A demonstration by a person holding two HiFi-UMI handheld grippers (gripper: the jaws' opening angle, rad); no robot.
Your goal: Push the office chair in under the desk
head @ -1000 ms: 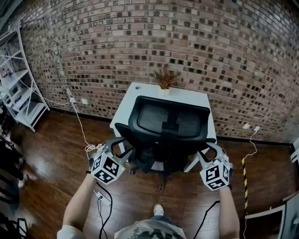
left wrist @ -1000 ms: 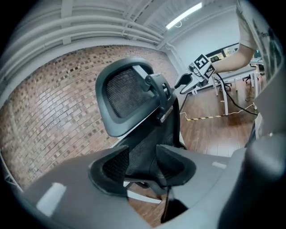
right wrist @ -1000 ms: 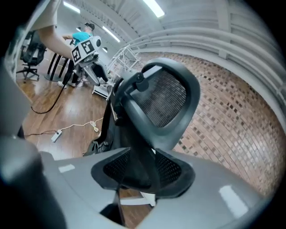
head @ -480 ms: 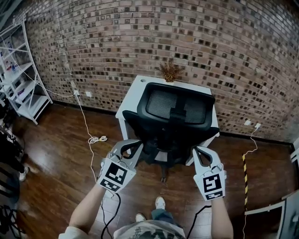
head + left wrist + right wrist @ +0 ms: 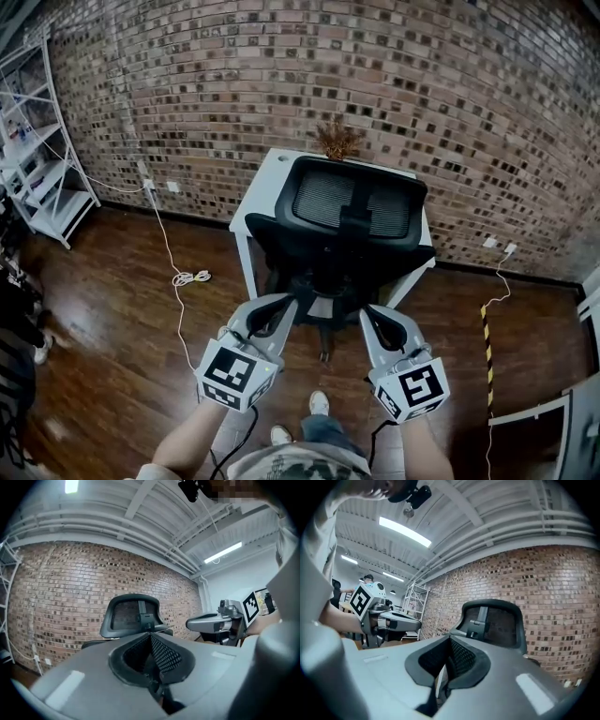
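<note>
Mostly behind office chair [image 5: 352, 211], the desk [image 5: 265, 187].

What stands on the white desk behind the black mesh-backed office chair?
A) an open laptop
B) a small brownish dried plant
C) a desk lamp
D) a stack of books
B: a small brownish dried plant stands at the far edge of the white desk, just beyond the top of the black mesh-backed office chair; nothing else shows on the desk.
</note>
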